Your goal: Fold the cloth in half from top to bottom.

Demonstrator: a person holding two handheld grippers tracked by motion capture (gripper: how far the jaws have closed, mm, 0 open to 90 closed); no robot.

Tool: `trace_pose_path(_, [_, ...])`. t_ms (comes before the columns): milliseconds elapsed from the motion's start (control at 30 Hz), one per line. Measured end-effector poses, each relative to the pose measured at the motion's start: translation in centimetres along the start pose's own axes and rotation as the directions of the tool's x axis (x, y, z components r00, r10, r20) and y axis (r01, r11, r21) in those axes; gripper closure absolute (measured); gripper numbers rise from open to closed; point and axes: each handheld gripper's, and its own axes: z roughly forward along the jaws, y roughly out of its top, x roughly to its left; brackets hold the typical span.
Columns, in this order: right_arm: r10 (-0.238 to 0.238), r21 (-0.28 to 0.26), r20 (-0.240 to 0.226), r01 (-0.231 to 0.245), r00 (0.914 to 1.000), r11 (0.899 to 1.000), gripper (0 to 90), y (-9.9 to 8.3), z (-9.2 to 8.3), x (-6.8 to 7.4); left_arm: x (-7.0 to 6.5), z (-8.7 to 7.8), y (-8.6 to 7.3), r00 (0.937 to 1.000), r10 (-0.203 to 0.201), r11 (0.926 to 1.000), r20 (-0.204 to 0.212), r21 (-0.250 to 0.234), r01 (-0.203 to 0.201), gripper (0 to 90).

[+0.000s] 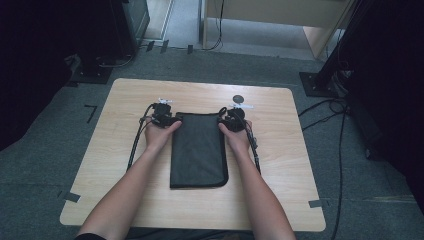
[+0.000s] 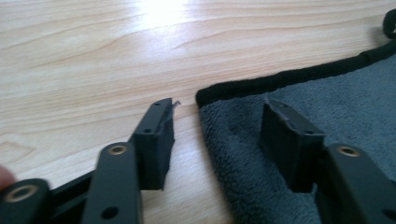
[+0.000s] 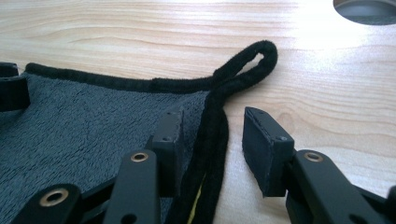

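Note:
A dark grey folded towel (image 1: 197, 150) with black trim lies lengthwise in the middle of the wooden table (image 1: 280, 165). My left gripper (image 1: 172, 120) is at its far left corner. In the left gripper view the towel (image 2: 355, 98) has one jaw resting on it and the other on bare wood, so my left gripper (image 2: 219, 107) straddles the corner, open. My right gripper (image 1: 223, 120) is at the far right corner. There my right gripper (image 3: 214, 115) is open astride the trimmed edge of the towel (image 3: 93, 112), just short of its hanging loop (image 3: 252, 60).
A small dark round disc (image 1: 238, 98) sits on the table beyond my right gripper, seen also as a dark disc (image 3: 366, 9) in the right gripper view. Black stands (image 1: 320, 82) and cables (image 1: 325, 112) are on the carpet around the table.

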Motion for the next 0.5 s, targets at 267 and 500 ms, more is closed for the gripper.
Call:
trace_pose_path(267, [0.001, -0.004, 0.003, -0.001, 1.0, 1.0, 82.4, -0.4, 0.0, 0.5, -0.2, 0.1, 0.1, 0.9997, 0.001, 1.0, 0.026, 0.007, -0.001, 69.2])
trace_pose_path(500, [-0.02, -0.065, -0.055, 0.016, 0.9983, 0.998, 86.7, 0.0, -1.6, 0.3, 0.6, -2.1, 0.5, 0.9937, 0.022, 0.9994, 0.11, -0.029, -0.019, 88.0])
